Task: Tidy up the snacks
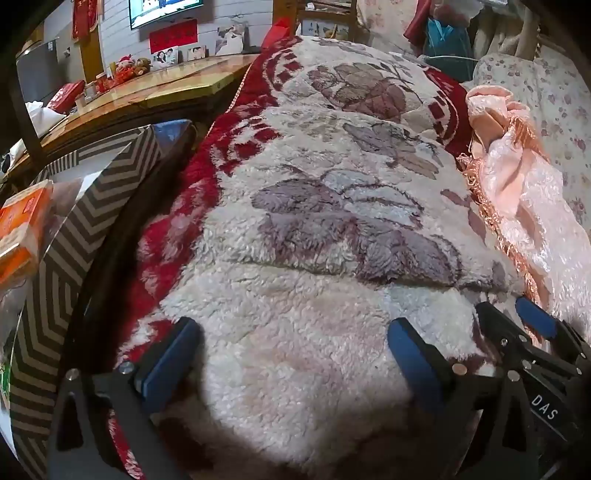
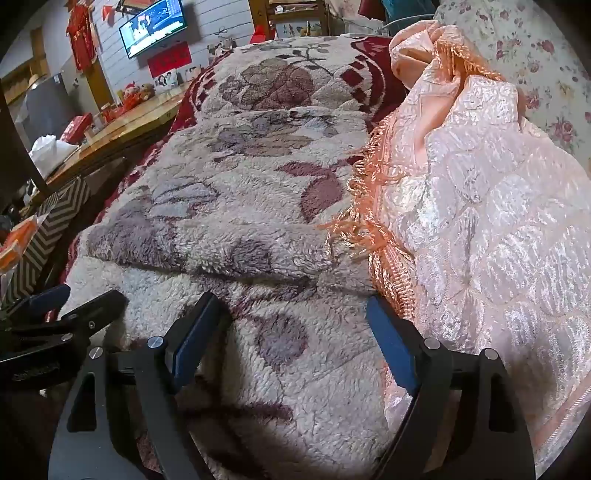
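A bed covered by a fluffy blanket [image 1: 314,229] fills the view. At its left edge stands a striped box [image 1: 92,206] holding an orange snack pack [image 1: 22,229], probably light and crushable; grasp its flat sides. Left gripper [image 1: 295,354] and right gripper [image 2: 291,328] hover, both released, tilted downward.

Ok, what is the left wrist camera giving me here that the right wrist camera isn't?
Only the left wrist view shows the chevron-striped box close up, with an orange snack pack inside, and the right gripper's "DAS" label. Only the right wrist view shows the pink quilted cover filling its right side, with its fringe running toward the right gripper. Both show the fleece floral blanket, the wooden table, the wall TV, and both grippers open and empty, the left gripper over blanket.
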The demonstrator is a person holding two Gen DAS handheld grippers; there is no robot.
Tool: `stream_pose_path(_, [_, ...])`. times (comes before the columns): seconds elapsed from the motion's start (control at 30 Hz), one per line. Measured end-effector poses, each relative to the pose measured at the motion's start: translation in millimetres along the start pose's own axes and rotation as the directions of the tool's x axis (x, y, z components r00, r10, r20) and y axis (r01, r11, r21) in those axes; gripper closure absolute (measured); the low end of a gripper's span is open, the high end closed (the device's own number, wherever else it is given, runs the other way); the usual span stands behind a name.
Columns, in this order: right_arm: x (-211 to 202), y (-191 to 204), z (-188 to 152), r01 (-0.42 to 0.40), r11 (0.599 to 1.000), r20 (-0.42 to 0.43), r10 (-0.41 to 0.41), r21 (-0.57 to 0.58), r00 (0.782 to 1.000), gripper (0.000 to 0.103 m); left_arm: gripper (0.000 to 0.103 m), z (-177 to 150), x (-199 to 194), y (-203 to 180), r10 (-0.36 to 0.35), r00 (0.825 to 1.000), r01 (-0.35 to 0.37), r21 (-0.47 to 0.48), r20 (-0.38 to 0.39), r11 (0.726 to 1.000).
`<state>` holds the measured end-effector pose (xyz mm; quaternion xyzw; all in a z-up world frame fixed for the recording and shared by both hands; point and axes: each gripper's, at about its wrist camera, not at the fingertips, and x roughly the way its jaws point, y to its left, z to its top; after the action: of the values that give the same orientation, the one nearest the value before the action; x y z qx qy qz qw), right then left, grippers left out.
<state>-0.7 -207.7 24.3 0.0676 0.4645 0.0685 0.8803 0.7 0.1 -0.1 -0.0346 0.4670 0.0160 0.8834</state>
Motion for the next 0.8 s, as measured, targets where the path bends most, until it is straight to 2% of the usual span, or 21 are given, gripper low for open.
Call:
stream_pose_path(0.07, [0.2, 0.1, 0.1, 0.017, 1.0, 0.006, -0.017, -0.017, 1.0, 0.02, 0.0, 0.0, -0.2, 0.1, -0.002, 1.0, 0.002, -0.001, 0.007, 1.0])
stream_pose_path(0.8, [0.3, 2.0, -0.7, 0.007, 1.0, 0.003, -0.007, -0.008, 1.0, 0.02, 0.0, -0.2, -0.3, 0.2, -0.003, 1.0, 0.003, -0.002, 0.011, 1.0])
